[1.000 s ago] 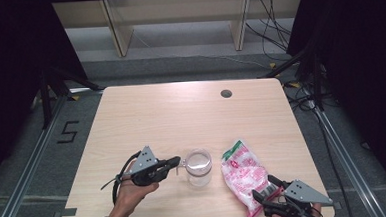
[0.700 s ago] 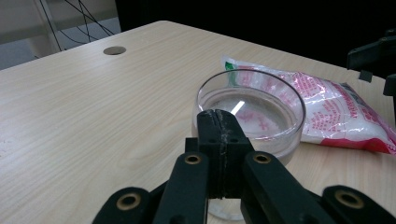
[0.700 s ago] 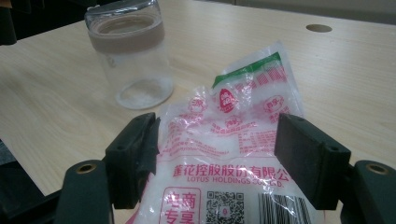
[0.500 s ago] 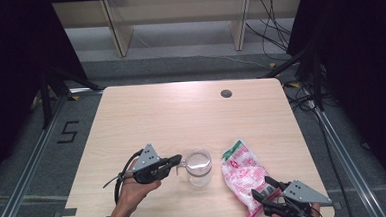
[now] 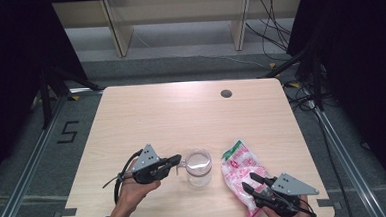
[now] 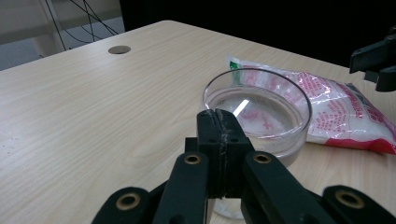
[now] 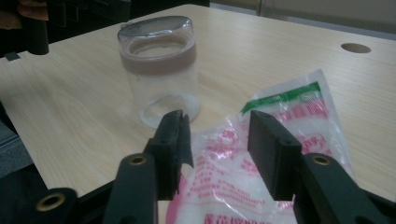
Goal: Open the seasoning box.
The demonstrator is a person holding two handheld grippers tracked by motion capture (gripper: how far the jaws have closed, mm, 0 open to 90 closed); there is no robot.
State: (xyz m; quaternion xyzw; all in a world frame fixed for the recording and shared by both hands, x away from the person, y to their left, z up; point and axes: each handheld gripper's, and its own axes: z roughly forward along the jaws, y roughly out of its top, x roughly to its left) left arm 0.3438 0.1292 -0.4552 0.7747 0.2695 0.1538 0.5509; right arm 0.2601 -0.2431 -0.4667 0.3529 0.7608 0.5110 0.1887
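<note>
The bag [image 5: 242,178] lies with its long axis from 11 to 5 o'clock, green end at 11; the right gripper [image 5: 250,181] has just been closing, jaws half-wide astride the bag's near end; the left gripper [image 5: 178,162] is clamped tight beside the jar [image 5: 198,167].

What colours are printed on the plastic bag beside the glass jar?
Pink-red print on clear plastic, with a green strip at one end; the bag shows best in the right gripper view.

Counter [image 5: 191,113]: pale wood, with a round hole [image 5: 226,93] near its far right.
Jar [image 5: 198,167]: clear glass, upright near the front edge.
Left gripper [image 5: 176,162]: fingers pressed together at the jar's left rim.
Bag [image 5: 242,172]: pink and white, lying right of the jar.
Right gripper [image 5: 249,181]: fingers closing around the bag's near end.
</note>
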